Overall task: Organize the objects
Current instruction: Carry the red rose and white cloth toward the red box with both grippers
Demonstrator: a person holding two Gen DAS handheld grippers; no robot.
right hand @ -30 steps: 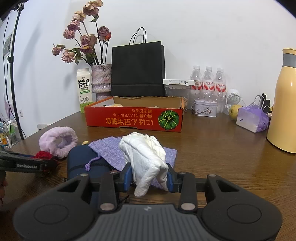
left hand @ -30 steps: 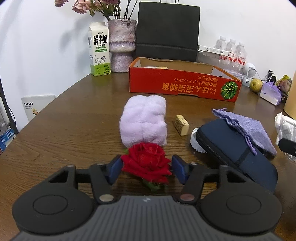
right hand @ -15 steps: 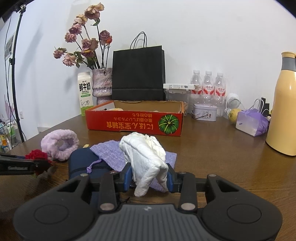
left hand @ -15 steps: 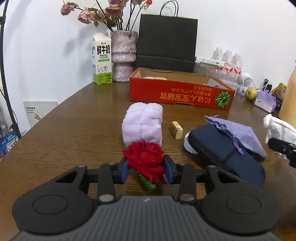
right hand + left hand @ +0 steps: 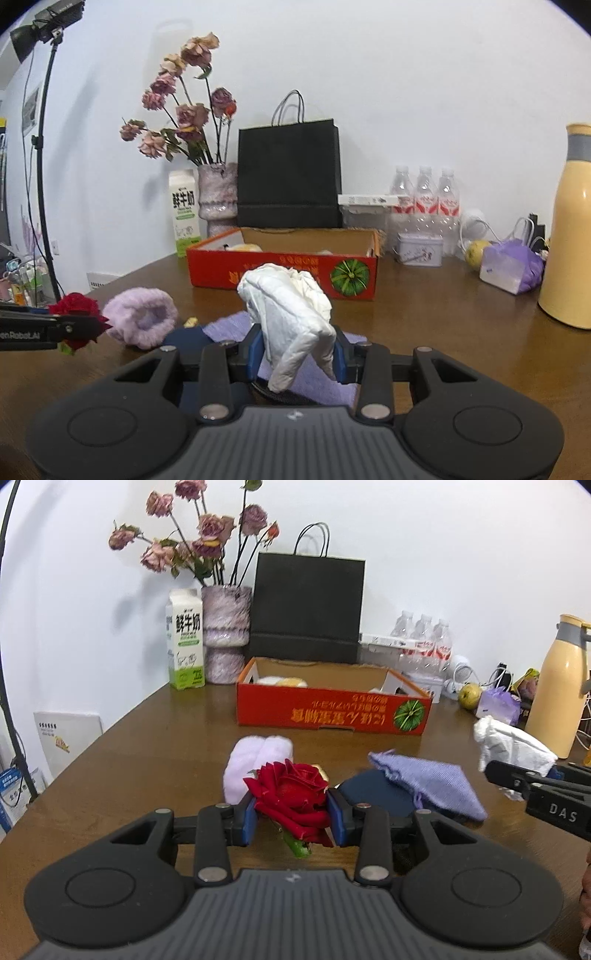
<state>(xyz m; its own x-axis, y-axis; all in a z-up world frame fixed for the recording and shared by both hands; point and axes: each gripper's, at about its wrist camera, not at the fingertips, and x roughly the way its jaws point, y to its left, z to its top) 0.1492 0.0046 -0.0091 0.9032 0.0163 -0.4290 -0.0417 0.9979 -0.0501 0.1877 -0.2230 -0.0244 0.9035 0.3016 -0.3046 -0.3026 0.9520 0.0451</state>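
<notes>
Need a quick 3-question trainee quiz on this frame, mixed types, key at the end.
1. True or false: the left claw grips a red artificial rose.
2. What does the right claw hold? A) a crumpled white cloth B) a green-and-white milk carton C) a yellow insulated bottle
3. Fill in: the red cardboard box with a pumpkin print stands in front of a black paper ____.

Key: 1 true. 2 A, the crumpled white cloth. 3 bag, the black paper bag.
</notes>
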